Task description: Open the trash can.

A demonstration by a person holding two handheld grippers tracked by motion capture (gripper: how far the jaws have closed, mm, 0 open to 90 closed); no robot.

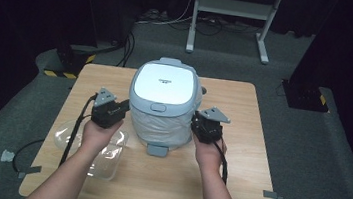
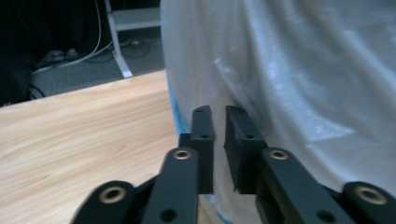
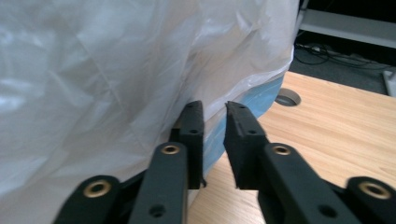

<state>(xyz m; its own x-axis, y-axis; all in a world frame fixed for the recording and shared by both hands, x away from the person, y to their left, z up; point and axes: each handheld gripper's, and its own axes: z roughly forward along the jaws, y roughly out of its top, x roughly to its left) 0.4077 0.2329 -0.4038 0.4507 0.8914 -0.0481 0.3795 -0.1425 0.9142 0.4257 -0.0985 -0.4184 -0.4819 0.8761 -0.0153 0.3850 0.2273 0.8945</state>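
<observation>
Pedal bin (image 1: 163,105) stands upright near the middle of the desk (image 1: 236,177), lid down, foot pedal facing the near edge. A white plastic liner (image 1: 161,125) is already in it, and its overhang hangs down over the outside wall below the lid, loose and creased.

We have the left tool (image 1: 124,107) against the bin's left flank and the right tool (image 1: 195,119) against its right flank, one on each side at about the same height.

Left gripper view: the jaws of the left tool (image 2: 219,122) stand a narrow slit apart, tips right at the liner (image 2: 299,84), nothing clearly pinched between them. We read it as released. Right gripper view: the right tool (image 3: 214,117) shows the same, a slim gap, tips beside the liner's lower hem (image 3: 140,79) where the blue bin wall (image 3: 254,100) peeks out; no film visibly clamped.

A clear plastic bag (image 1: 93,145) lies crumpled on the near left of the desk, under the left forearm.

Our judgement: bagging is largely done, with the liner seated and the lid shut. What is left looks like tidying the skirt on both sides: gripping the hem and drawing it down or smoothing it. Neither side is gripped yet.
</observation>
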